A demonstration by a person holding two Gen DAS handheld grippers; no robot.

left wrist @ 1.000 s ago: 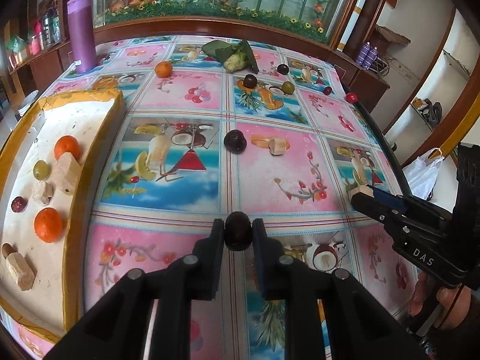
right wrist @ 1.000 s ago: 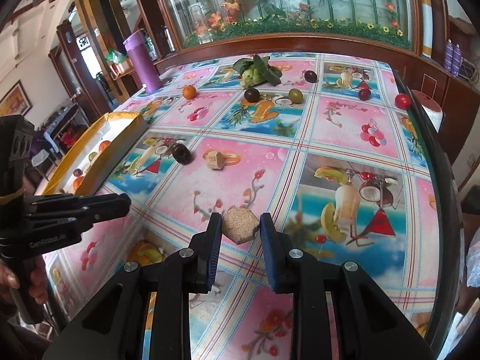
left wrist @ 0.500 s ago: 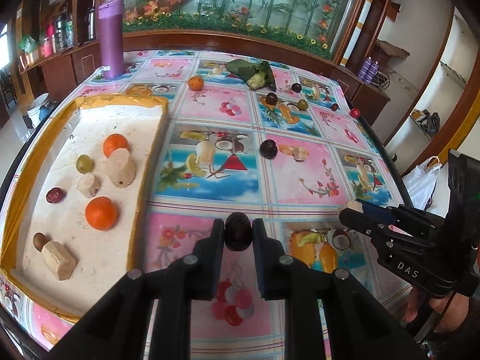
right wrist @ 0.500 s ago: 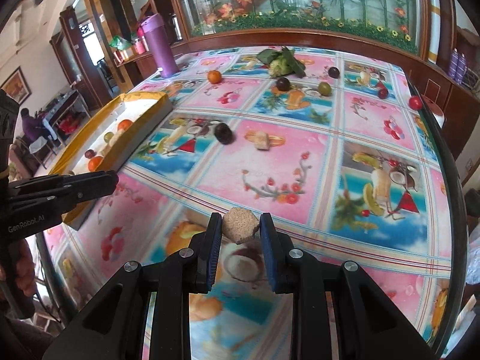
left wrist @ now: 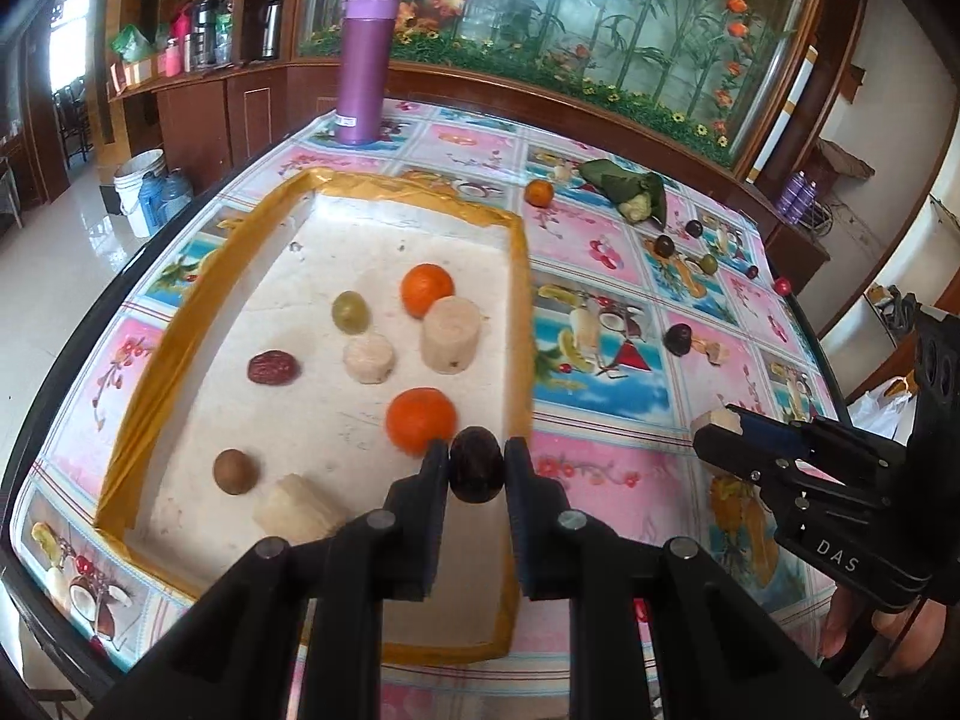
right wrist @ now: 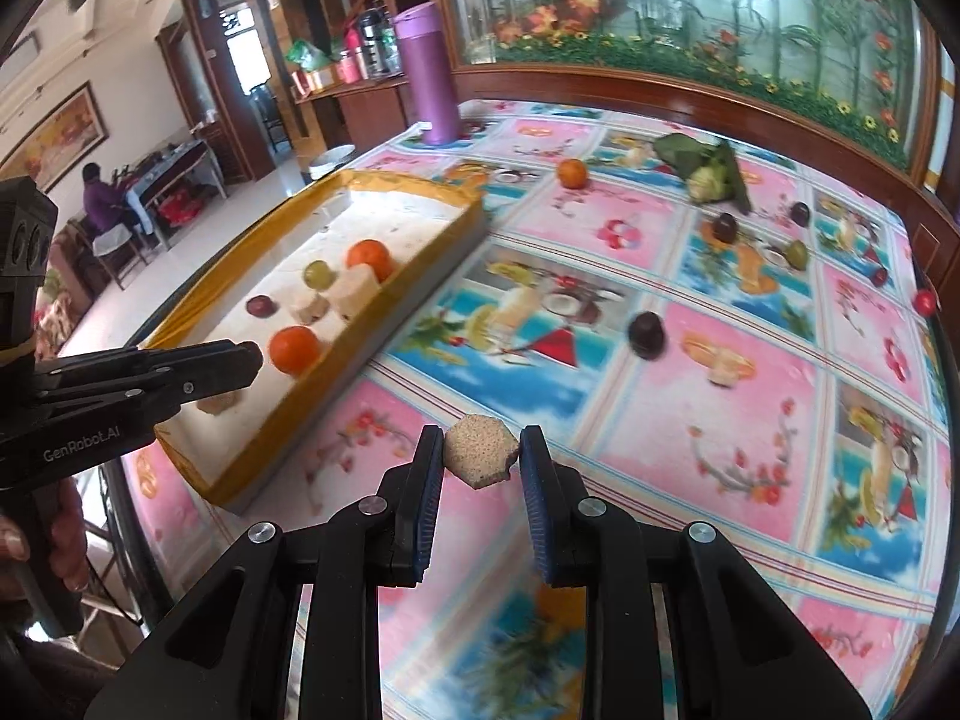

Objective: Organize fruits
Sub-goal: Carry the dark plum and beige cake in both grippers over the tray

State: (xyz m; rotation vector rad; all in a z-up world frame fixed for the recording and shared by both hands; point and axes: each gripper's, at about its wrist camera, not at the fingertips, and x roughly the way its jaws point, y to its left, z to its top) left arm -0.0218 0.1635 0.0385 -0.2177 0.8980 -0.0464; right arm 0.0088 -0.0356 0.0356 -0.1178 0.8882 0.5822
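Observation:
My left gripper (left wrist: 476, 463) is shut on a dark brown round fruit (left wrist: 475, 471) and holds it above the right side of the yellow-rimmed tray (left wrist: 521, 300). The tray holds two oranges (left wrist: 420, 427), a green grape (left wrist: 350, 312), a red date (left wrist: 273, 368), a brown fruit (left wrist: 235, 470) and several pale chunks (left wrist: 450, 333). My right gripper (right wrist: 482, 456) is shut on a tan spongy chunk (right wrist: 480, 458) above the tablecloth, right of the tray (right wrist: 420, 294). The right gripper also shows in the left wrist view (left wrist: 720, 438).
Loose fruit lies on the tablecloth: a dark fruit (right wrist: 646, 333) with a pale piece (right wrist: 723, 369) beside it, an orange (right wrist: 571, 173), a leaf-wrapped bundle (right wrist: 708, 171), more dark and green fruits (right wrist: 798, 252) farther back. A purple flask (right wrist: 429, 78) stands at the far left corner.
Both grippers have moved left, still holding their pieces. My left gripper has come from over the tablecloth to over the tray's right side. The right gripper has come nearer the tray.

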